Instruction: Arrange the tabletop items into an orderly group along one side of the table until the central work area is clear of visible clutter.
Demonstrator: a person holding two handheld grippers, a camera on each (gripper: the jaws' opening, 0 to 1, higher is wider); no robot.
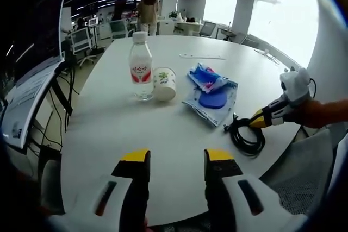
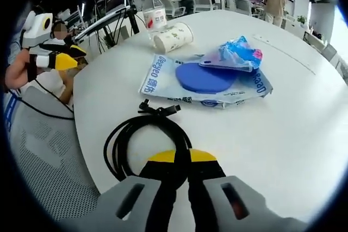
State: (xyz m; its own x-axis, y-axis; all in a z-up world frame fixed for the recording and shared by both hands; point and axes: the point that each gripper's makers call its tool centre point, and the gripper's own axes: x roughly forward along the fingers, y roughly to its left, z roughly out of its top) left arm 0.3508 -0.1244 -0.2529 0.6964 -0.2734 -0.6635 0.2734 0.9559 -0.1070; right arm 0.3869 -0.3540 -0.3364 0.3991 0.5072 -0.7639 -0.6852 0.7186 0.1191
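Note:
On the round white table (image 1: 163, 129), a clear water bottle (image 1: 141, 64) with a red label stands upright. A white paper cup (image 1: 165, 83) lies on its side touching it. To their right lies a flat blue-and-white packet (image 1: 211, 97) with a blue disc (image 2: 204, 77) and a crumpled colourful wrapper (image 2: 234, 52) on top. A coiled black cable (image 2: 136, 137) rests near the table edge. My right gripper (image 2: 182, 160) is shut on the coil's near side, and also appears from the side as the right gripper (image 1: 260, 119). My left gripper (image 1: 176, 158) hovers open over bare table, nothing between its fingers.
A grey mesh chair (image 2: 46, 145) stands against the table edge by the cable. A thin white strip (image 1: 202, 56) lies at the far side of the table. Desks, office chairs and a standing person (image 1: 148, 10) fill the room behind. A monitor (image 1: 32, 88) stands off the table's left.

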